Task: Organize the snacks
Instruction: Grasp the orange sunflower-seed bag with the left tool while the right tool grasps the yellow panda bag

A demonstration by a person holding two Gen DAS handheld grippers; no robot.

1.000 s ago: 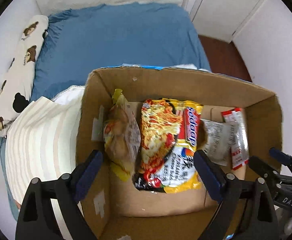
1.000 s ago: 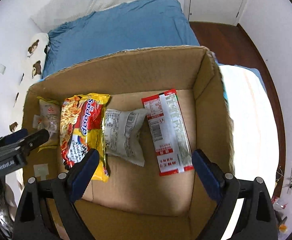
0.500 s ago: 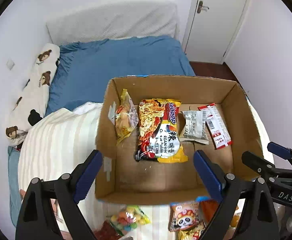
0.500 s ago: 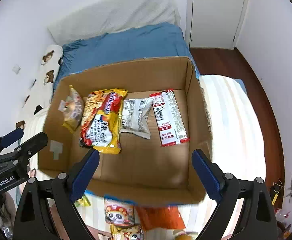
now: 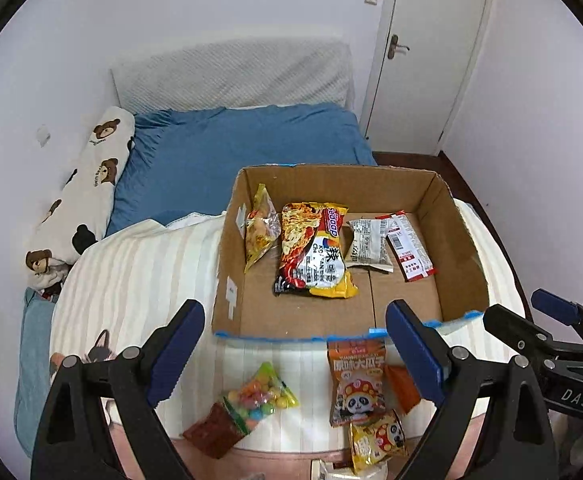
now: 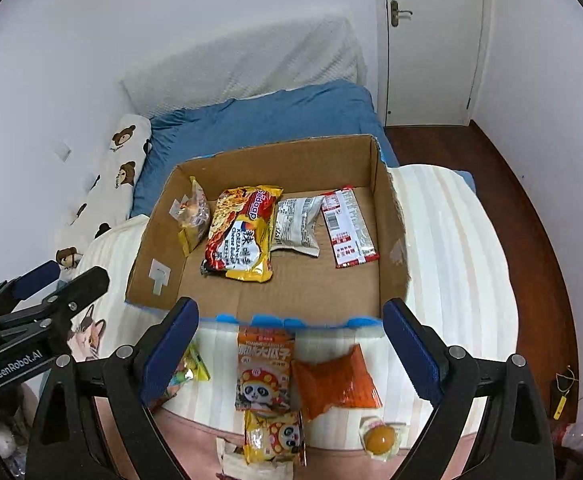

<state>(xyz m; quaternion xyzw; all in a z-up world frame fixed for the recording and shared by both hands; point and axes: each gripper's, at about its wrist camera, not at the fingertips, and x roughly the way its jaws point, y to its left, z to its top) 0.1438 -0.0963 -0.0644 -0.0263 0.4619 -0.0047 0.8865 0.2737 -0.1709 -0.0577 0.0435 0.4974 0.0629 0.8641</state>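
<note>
Resting on a striped blanket (image 5: pixel 139 280) on the bed, a cardboard box (image 5: pixel 457 240) is seen open from above, with four snacks laid along its floor. From the left: a yellow snack bag (image 5: pixel 260 230) leaned against the left wall, a noodle packet (image 5: pixel 313 252) just beside it, a grey-white packet (image 5: pixel 367 250) whose left edge is overlapped by the noodles, and a red-and-white packet (image 5: pixel 409 250) whose upper end lies on the grey-white packet.

Outside the box, near its blue-taped front edge, more snacks are spread on the blanket — a bag of coloured candies (image 5: pixel 261 396), a dark red packet (image 5: pixel 213 428) touching it, a panda seed packet (image 6: pixel 265 372), an orange packet (image 6: pixel 335 384) beside that, a small yellow panda packet (image 6: pixel 273 438) and a round yellow jelly cup (image 6: pixel 379 438).

The left tool (image 5: pixel 293 354) is held above these loose snacks with its jaws spread wide and nothing between them. The right tool (image 6: pixel 289 354) is likewise wide open and empty — it is poised over the panda seed packet.
</note>
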